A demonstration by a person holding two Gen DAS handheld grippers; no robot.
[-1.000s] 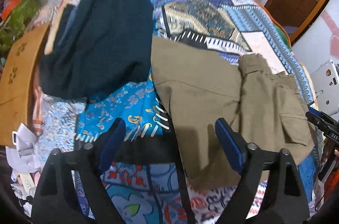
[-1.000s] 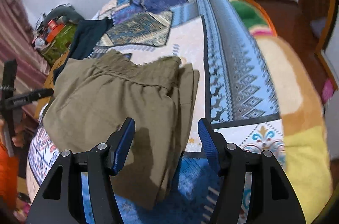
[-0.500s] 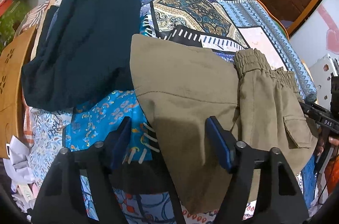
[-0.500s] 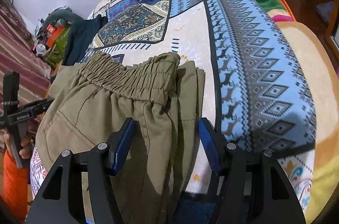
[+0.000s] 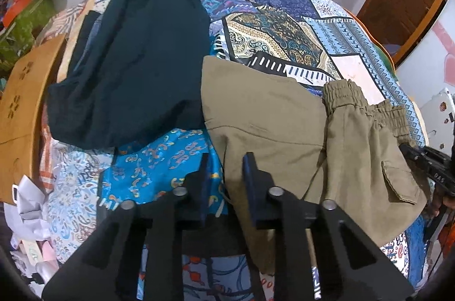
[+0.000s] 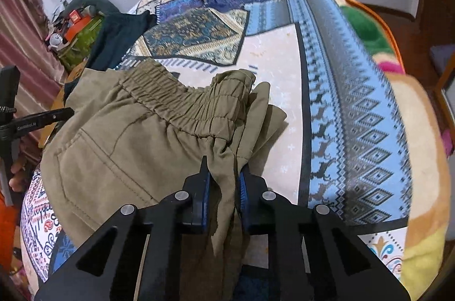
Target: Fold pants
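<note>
Olive cargo pants [image 5: 284, 127] lie folded on a patterned bedspread [image 5: 284, 25]; their elastic waistband [image 6: 176, 99] faces away from me in the right wrist view. My left gripper [image 5: 226, 173] has its jaws narrowed around the pants' left edge, with fabric between the pads. My right gripper [image 6: 223, 184] is shut on a bunched fold of the pants [image 6: 128, 147] just below the waistband's right end. The right gripper's body shows at the right edge of the left wrist view [image 5: 432, 164].
A dark teal garment [image 5: 133, 65] lies on the bed to the left of the pants. A wooden board [image 5: 20, 107] and clutter stand at the bed's left side. A green, pink and yellow blanket [image 6: 421, 130] covers the bed's right side.
Both grippers have moved forward onto the pants and closed, the left on the left edge, the right on the fold below the waistband.
</note>
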